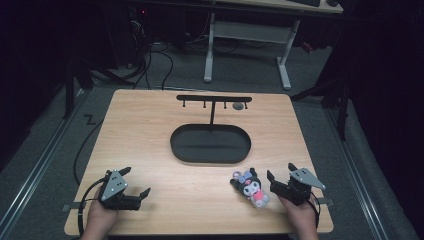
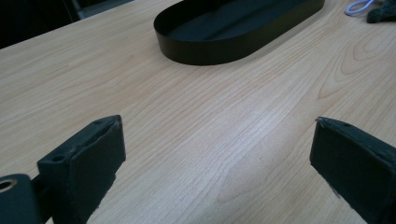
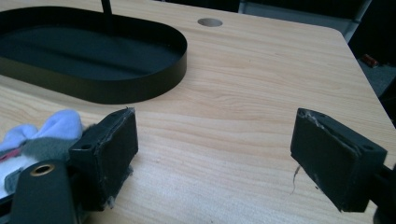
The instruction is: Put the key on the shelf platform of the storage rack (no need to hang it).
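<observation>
A plush toy (image 1: 252, 187), black-headed with a pink body and pale blue ears, is lying near the front right corner of the table (image 1: 150, 130), just left of the right gripper (image 1: 280, 176). That gripper is resting on the table with its jaws standing spread and nothing between them; in the right gripper view the toy (image 3: 42, 137) is sitting just outside one jaw. The left gripper (image 1: 136, 182) is resting near the front left corner, its jaws likewise spread over bare wood. A black oval tray (image 1: 210, 155) with an upright hook stand (image 1: 214, 99) is occupying the table's middle, toward the far edge.
</observation>
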### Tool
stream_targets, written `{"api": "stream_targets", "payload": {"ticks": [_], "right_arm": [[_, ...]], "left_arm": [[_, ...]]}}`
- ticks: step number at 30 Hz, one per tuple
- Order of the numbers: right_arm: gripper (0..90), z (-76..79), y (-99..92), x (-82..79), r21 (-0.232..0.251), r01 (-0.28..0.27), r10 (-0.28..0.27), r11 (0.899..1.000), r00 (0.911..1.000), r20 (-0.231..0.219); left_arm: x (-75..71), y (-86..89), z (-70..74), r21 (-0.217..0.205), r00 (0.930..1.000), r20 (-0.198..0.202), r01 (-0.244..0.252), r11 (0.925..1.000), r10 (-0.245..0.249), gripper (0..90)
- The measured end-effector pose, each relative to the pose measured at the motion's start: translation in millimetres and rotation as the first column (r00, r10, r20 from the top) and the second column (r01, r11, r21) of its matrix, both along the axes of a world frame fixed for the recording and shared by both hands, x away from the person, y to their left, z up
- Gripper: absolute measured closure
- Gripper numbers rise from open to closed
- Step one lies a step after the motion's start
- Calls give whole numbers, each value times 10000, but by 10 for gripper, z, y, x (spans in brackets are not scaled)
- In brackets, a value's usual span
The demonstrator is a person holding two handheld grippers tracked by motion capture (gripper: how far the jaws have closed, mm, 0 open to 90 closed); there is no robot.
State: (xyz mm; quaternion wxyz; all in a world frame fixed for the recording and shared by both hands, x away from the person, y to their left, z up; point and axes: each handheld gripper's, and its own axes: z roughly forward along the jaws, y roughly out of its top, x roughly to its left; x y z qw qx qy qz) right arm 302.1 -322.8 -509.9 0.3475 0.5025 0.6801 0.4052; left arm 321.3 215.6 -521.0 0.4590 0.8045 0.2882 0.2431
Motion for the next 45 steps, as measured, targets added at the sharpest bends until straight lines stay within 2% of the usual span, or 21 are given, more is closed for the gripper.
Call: {"api": "stream_targets", "payload": {"ticks": [3, 4, 8, 14, 17, 21, 28, 31, 35, 40, 42, 43, 44, 45], "right_arm": [[153, 8, -1, -14, -56, -28, 27, 10000, 9998, -177], [153, 18, -9, -27, -1, 0, 0, 10000, 9990, -443], [153, 40, -37, -35, 181, 14, 2, 9998, 9956, -934], [152, 35, -59, -45, -36, 24, -28, 10000, 9925, -1225], [152, 28, -68, -34, 11, 1, 0, 10000, 9900, -1413], [155, 32, -71, -9, -95, 80, -95, 9999, 9838, -1792], [161, 56, -76, 9, -201, 126, -167, 9997, 9756, -2187], [156, 34, -52, 24, -227, 39, -95, 9997, 9671, -2543], [156, 31, -35, 33, -238, -28, -38, 9997, 9626, -2708], [156, 56, -16, 59, -261, -64, -29, 9996, 9409, -3388], [157, 70, -12, 68, -296, -72, -35, 9995, 9376, -3477], [156, 103, -9, 88, -234, -113, 20, 9997, 9312, -3646], [156, 103, -9, 88, -234, -113, 20, 9997, 9312, -3646], [157, 126, -8, 106, -187, -139, 57, 9997, 9234, -3837]], "left_arm": [[13, -22, -1, 30, 10000, 27, 41, 10000, -41, 40], [24, -40, -1, 46, 10000, 31, 89, 9999, -89, 40], [41, -68, -4, 75, 9998, 30, 178, 9998, -179, 43], [46, -82, -4, 139, 9998, 49, 214, 9997, -215, 46], [40, -78, -3, 181, 9997, 76, 210, 9996, -211, 52], [32, -66, -4, 193, 9998, 73, 196, 9996, -198, 52], [16, -37, -5, 143, 9999, 79, 140, 9998, -141, 52], [12, -35, -6, 157, 9998, 59, 166, 9997, -167, 51], [10, -38, -9, 187, 9998, 54, 189, 9996, -190, 51], [27, -44, -17, 223, 9998, 40, 190, 9996, -191, 52], [29, -43, -17, 218, 9998, 34, 201, 9996, -202, 52], [27, -44, -17, 212, 9997, 55, 223, 9995, -224, 52], [27, -44, -17, 212, 9997, 55, 223, 9995, -224, 52], [24, -43, -16, 218, 9997, 51, 258, 9994, -259, 52]]}}
